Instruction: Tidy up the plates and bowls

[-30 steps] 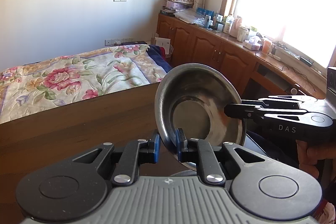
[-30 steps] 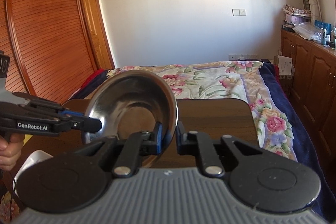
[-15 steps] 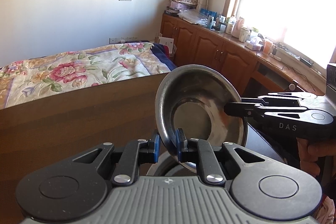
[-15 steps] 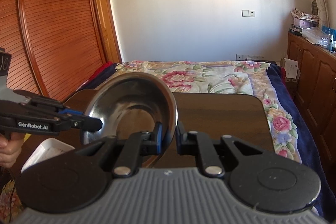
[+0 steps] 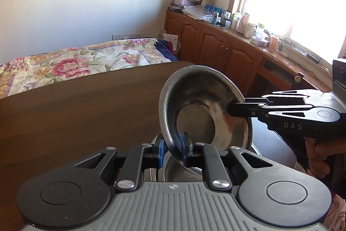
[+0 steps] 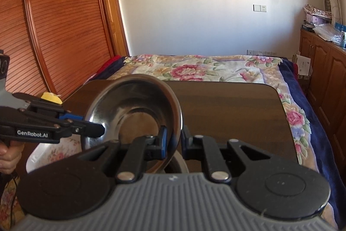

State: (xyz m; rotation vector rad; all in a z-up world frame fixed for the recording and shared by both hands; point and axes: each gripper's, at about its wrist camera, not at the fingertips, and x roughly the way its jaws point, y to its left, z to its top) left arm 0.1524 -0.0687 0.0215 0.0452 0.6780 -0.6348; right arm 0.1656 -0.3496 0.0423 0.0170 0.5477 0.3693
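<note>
A steel bowl [image 5: 205,109] hung tilted in the air above the dark wooden tabletop [image 5: 86,112], its hollow turned toward both cameras. The left gripper [image 5: 173,147] had its fingers clenched on the near rim, and the right gripper [image 6: 173,140] pinched the rim at another spot. Just below the bowl, more steel dishes [image 5: 173,170] sat on the tabletop; a flowered bed [image 6: 194,68] lay beyond.
</note>
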